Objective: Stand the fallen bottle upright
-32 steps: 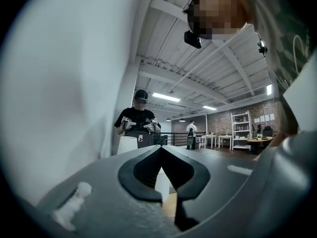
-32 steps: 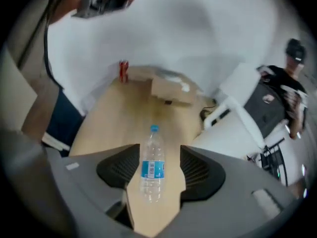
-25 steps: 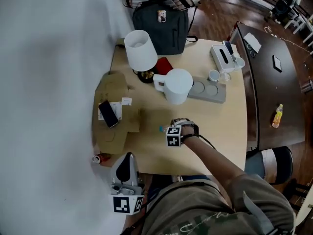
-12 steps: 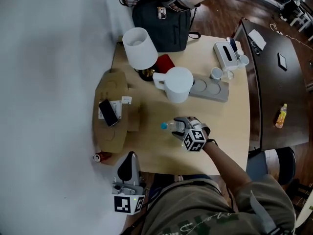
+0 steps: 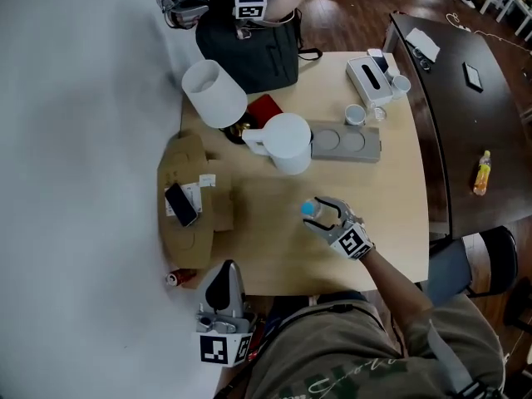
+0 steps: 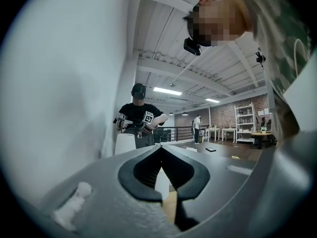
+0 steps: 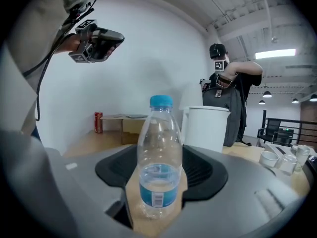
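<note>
A clear water bottle [image 7: 158, 157] with a blue cap and blue label stands upright on the tan table [image 5: 391, 189]; a little water sits at its bottom. My right gripper [image 7: 157, 182] is shut on the bottle, a dark pad against each side of its lower half. In the head view the blue cap [image 5: 308, 209] shows between the right gripper's [image 5: 321, 214] fingers, near the table's middle. My left gripper [image 5: 219, 267] hangs off the table's near left corner, away from the bottle. Its jaws meet at the tips [image 6: 159, 148], with nothing between them.
A white pitcher [image 5: 287, 144] and a white lamp shade [image 5: 214, 94] stand behind the bottle. A grey tray [image 5: 345, 144] with cups lies to the right. A cardboard box [image 5: 195, 214] with a phone and a red can [image 5: 176, 278] are at left. Another person with grippers stands beyond the black backpack [image 5: 249, 48].
My right gripper has risen and rolled over, bringing the bottle from lying on the table to upright, and shifted a little right. The left gripper has barely moved.
</note>
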Tool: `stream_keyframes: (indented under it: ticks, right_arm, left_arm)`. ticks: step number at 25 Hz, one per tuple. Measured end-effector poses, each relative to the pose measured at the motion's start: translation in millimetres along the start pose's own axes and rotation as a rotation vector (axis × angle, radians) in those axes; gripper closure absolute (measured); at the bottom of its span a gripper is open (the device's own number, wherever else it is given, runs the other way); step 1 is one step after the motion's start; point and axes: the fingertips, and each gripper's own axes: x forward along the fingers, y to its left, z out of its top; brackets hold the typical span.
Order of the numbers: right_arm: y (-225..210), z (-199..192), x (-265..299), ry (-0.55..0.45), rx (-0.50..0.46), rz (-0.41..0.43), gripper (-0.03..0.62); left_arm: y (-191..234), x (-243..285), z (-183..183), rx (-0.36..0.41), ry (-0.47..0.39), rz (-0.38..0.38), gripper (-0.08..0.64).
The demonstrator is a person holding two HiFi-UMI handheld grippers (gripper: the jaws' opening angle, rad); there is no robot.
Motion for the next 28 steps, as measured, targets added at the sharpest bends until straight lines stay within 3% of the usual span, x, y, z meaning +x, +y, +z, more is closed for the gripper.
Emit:
stream_keyframes:
  ticks: [8, 14, 16, 21, 25, 28]
  right_arm:
    - [-9, 25, -7, -0.064, -0.014, -0.019, 0.261]
    - [-7, 84, -51, -0.118, -0.023, -0.064, 0.262]
    - [-1, 116, -72, -0.183, -0.018, -0.092, 0.286]
    - [32, 201, -124, -0.307, 0.084, -0.209, 0.423]
    - [78, 230, -163, -0.298, 0.041, -0.248, 0.423]
    - [104, 239, -184, -0.335, 0.087, -0.277, 0.423]
  left_arm:
    - [-6, 1, 4, 0.002, -0.011, -0.023, 0.557]
    - [-3, -11, 14, -0.019, -0.055, -0.035, 0.557]
    - [0, -20, 16, -0.027, -0.073, -0.05, 0.557]
    - [10, -48, 17, -0.076, -0.105, -0.113, 0.557]
    - [-2, -76, 4, -0.117, -0.099, -0.18, 0.557]
    - [-5, -102, 7, -0.094, -0.114, -0.175, 0.557]
